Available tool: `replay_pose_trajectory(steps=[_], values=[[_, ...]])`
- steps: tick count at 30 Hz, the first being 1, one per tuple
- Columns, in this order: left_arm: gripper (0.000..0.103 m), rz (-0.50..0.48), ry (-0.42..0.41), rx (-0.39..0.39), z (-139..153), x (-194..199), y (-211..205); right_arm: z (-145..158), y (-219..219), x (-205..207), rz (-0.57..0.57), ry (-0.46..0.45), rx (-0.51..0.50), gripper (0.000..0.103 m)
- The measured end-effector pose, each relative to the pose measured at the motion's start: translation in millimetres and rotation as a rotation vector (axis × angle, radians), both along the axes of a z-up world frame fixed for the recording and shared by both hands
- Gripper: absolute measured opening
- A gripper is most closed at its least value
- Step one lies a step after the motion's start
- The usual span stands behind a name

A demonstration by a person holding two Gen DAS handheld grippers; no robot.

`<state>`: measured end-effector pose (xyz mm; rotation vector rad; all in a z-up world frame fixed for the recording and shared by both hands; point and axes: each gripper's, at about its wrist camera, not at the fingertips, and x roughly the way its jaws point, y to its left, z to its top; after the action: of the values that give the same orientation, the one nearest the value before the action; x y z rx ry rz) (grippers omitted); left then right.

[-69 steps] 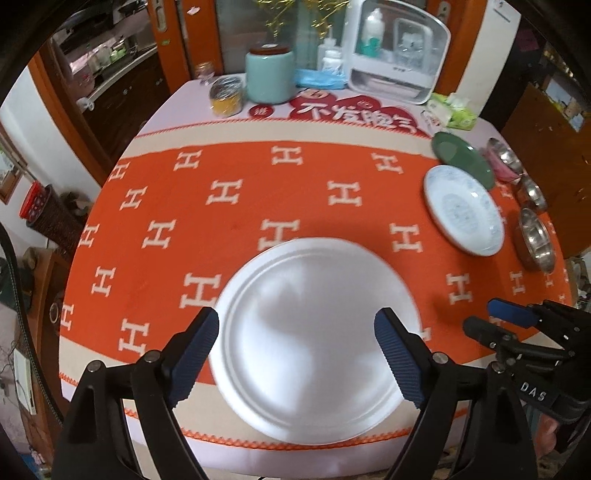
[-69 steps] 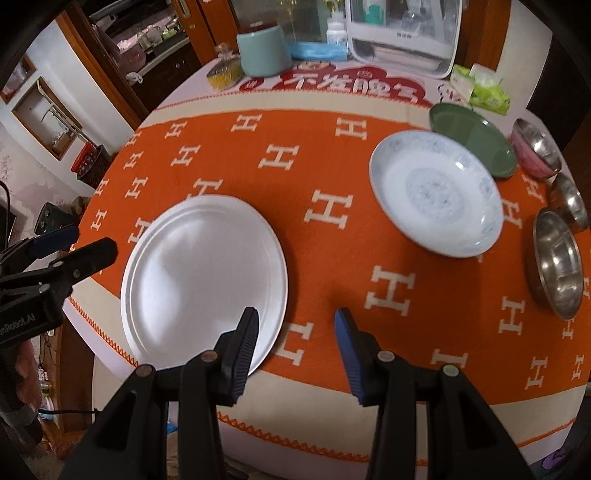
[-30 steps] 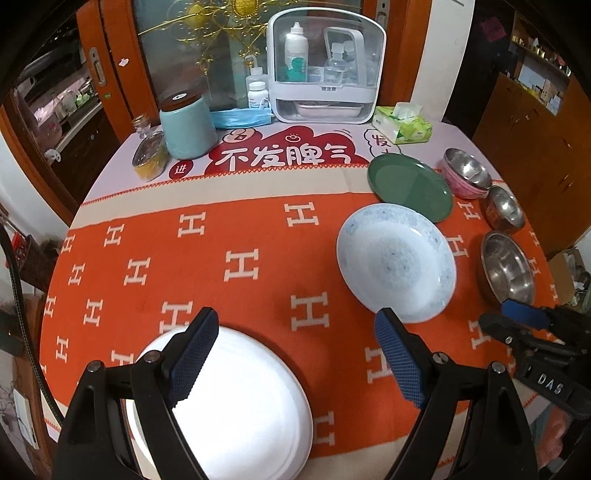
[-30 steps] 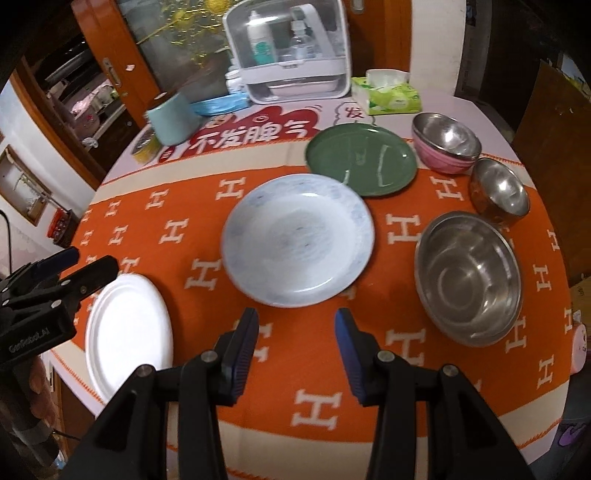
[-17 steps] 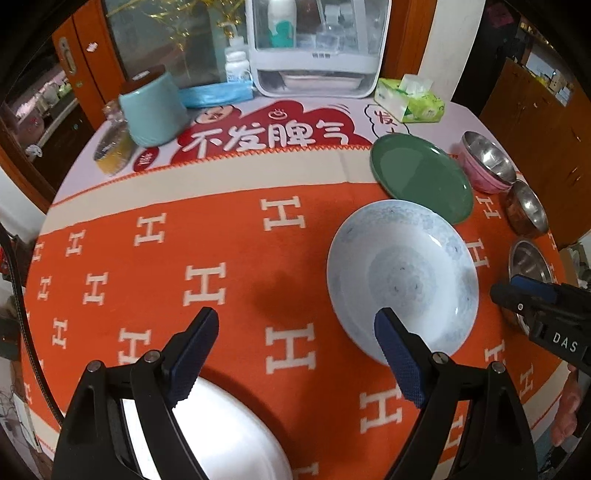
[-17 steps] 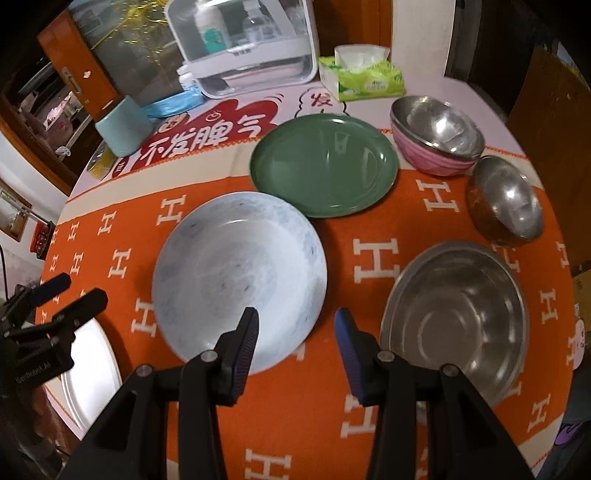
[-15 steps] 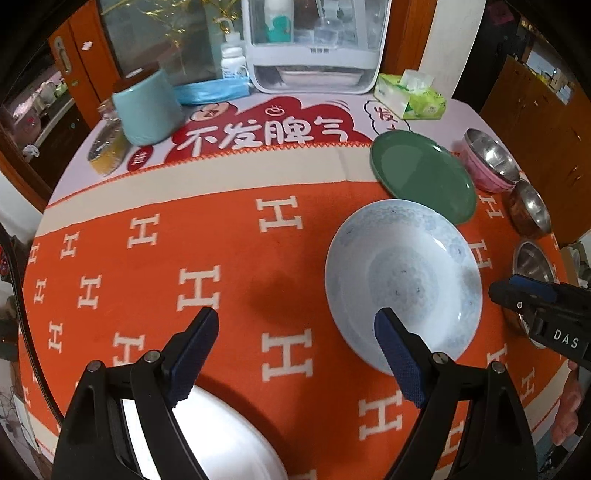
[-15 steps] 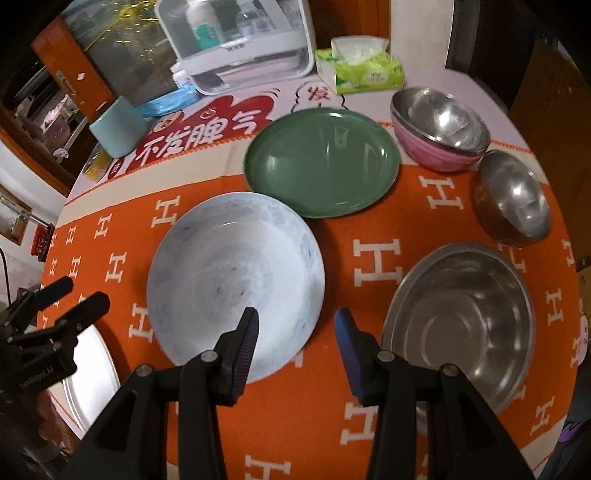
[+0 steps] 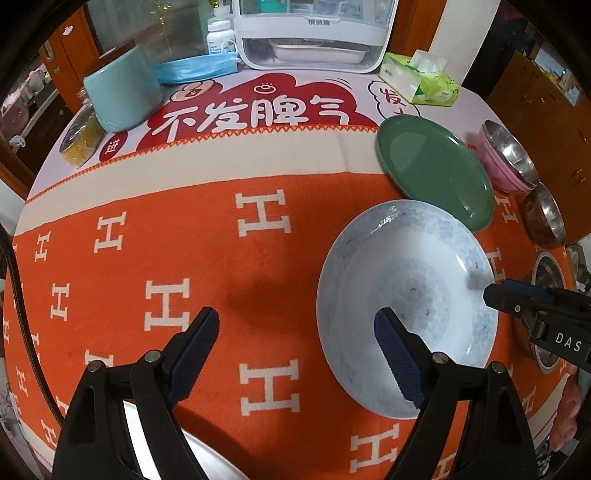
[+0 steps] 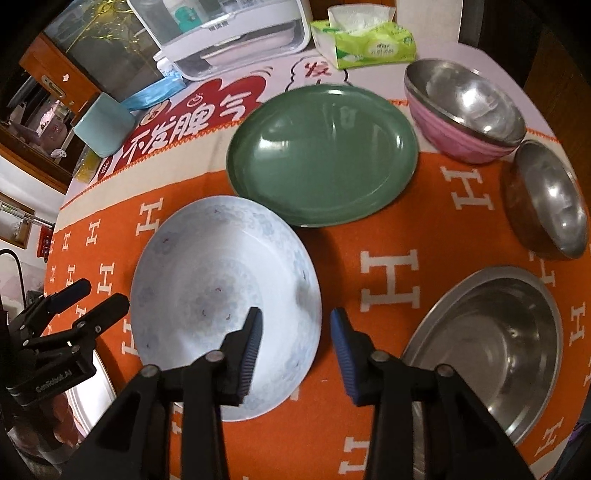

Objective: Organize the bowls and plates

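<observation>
A pale blue patterned plate (image 9: 413, 280) (image 10: 214, 280) lies on the orange cloth. A green plate (image 9: 436, 166) (image 10: 321, 151) lies just behind it. My left gripper (image 9: 295, 350) is open above the cloth, its right finger over the blue plate's near left part. My right gripper (image 10: 295, 343) is open and straddles the blue plate's right rim. A white plate (image 9: 192, 458) (image 10: 92, 391) lies at the near edge. A pink bowl (image 10: 461, 107), a small steel bowl (image 10: 546, 203) and a large steel bowl (image 10: 491, 339) stand on the right.
At the back stand a white rack (image 9: 310, 33), a tissue pack (image 9: 421, 81), a teal jar (image 9: 122, 92), a small yellow-filled jar (image 9: 79, 140) and a blue face mask (image 9: 195, 70). The round table (image 9: 221, 177) drops off near the bowls.
Both grippers have moved right and forward, away from the white plate and up to the blue patterned plate. Both stayed open.
</observation>
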<state>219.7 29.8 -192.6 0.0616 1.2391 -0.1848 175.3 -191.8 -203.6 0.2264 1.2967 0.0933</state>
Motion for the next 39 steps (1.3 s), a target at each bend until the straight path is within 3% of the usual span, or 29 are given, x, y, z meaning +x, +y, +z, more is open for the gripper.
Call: replay_pose_trajectory(steps=[5,11,17,25,39], values=[[0.080,-0.007,0.026,-0.007,-7.4,4.5,-2.4,-11.2,-4.4,4.7,0.001,0.042,0.044,0.027],[0.069,-0.009,0.096,-0.047,-19.8,10.3,-1.7,-18.9,-12.5,9.4,-0.009,0.074,0.088,0.018],[0.043,-0.028,0.157,-0.067,-33.2,14.7,-3.6,-26.5,-17.8,12.5,-0.017,0.096,0.102,0.007],[0.016,-0.064,0.184,-0.065,-40.5,13.3,-11.9,-27.3,-18.1,16.2,-0.009,0.112,0.100,0.007],[0.010,-0.071,0.249,-0.138,-46.2,27.1,-8.1,-29.6,-17.8,21.7,-0.016,0.135,0.103,0.007]])
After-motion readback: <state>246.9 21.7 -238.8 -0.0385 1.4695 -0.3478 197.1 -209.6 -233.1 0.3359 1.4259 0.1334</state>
